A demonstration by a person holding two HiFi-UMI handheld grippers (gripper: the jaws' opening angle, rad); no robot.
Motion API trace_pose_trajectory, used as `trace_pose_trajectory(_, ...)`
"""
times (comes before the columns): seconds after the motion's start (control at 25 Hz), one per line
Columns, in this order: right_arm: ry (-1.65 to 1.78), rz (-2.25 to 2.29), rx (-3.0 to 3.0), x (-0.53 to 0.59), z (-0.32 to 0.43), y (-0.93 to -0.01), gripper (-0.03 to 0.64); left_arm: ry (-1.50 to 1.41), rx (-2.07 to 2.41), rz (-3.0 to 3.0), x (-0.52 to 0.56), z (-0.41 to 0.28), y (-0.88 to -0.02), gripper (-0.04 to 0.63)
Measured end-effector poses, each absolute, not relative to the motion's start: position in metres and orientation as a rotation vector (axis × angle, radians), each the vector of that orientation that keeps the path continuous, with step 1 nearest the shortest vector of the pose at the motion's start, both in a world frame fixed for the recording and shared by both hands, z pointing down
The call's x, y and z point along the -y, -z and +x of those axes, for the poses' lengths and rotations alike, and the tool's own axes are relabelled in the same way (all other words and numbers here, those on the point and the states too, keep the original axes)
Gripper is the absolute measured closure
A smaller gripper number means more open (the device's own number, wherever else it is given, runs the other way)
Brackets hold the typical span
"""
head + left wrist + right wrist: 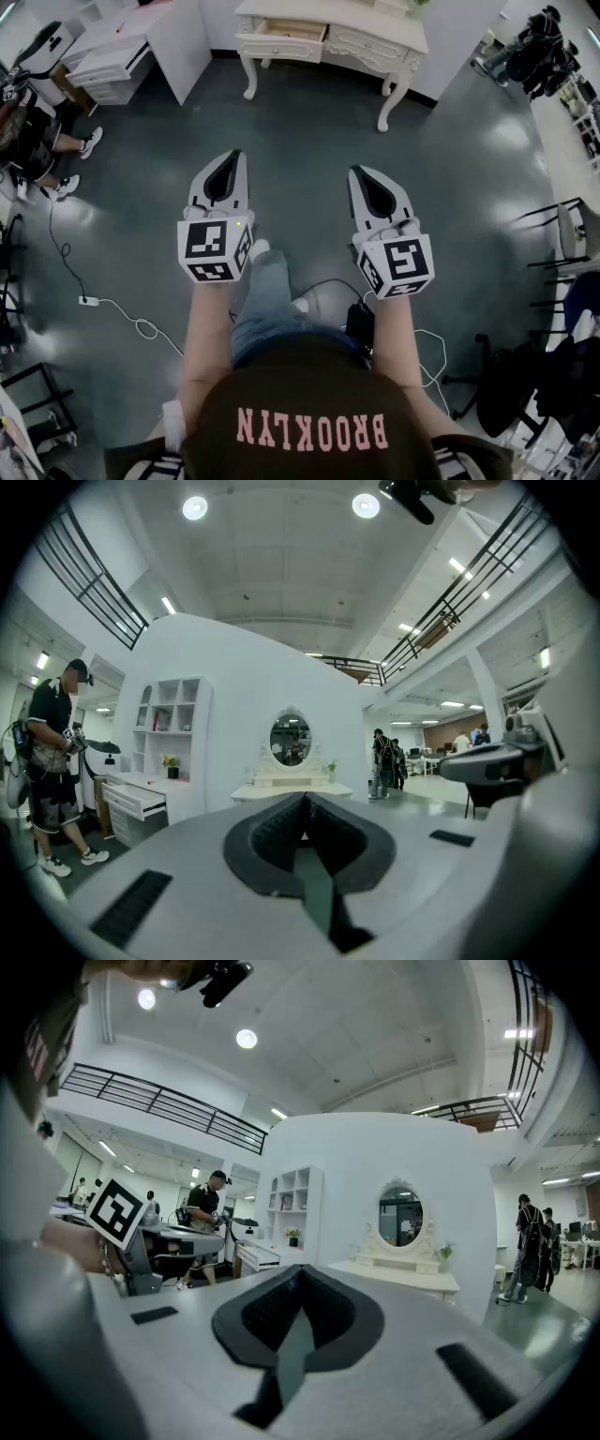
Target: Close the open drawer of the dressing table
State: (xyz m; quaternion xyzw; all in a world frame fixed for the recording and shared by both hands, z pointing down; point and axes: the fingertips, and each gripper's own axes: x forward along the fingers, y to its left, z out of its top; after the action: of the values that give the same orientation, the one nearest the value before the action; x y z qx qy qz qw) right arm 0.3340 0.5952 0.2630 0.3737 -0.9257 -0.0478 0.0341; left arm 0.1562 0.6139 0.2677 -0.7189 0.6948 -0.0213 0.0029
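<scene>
**Cream dressing table across the floor, both grippers level and empty**

Cream-white dressing table (375,28): carved front, curved legs, flat top. One oval mirror (291,740) in a scrolled frame stands on it. One open drawer (281,39), on the table's left side in the head view, is pulled out with its pale wood inside showing.

Floor (309,141): dark grey, glossy, with light patches.

Two grippers, matte grey shells with black ribbed pads. Two marker cubes, one each: (216,248) and (398,265).

Left gripper (234,157): jaws together at the tips, with nothing between the pads in its own view (305,797).

Right gripper (359,173): jaws together likewise, and nothing is held (300,1269).

The drawer lies well apart from both sets of jaws, across bare floor. In the head view it sits ahead, between the lines of the two grippers and nearer the left one's.

Two bystanders with backpacks (384,761) stand to the right of the table.
</scene>
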Motion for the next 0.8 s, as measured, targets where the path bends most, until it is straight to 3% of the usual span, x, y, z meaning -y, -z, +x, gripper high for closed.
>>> trace_pose_trajectory(0.52,0.189,1.124,2.842,-0.546,0.319,-0.261,0.621,0.077,-2.159,-2.293,-0.548,0.147,-0.270,0.592)
trace_pose_trajectory(0.8,0.192,1.179,2.805,-0.461,0.287,-0.273,0.621,0.088,-2.133,-2.331,-0.460,0.115,-0.284,0.592)
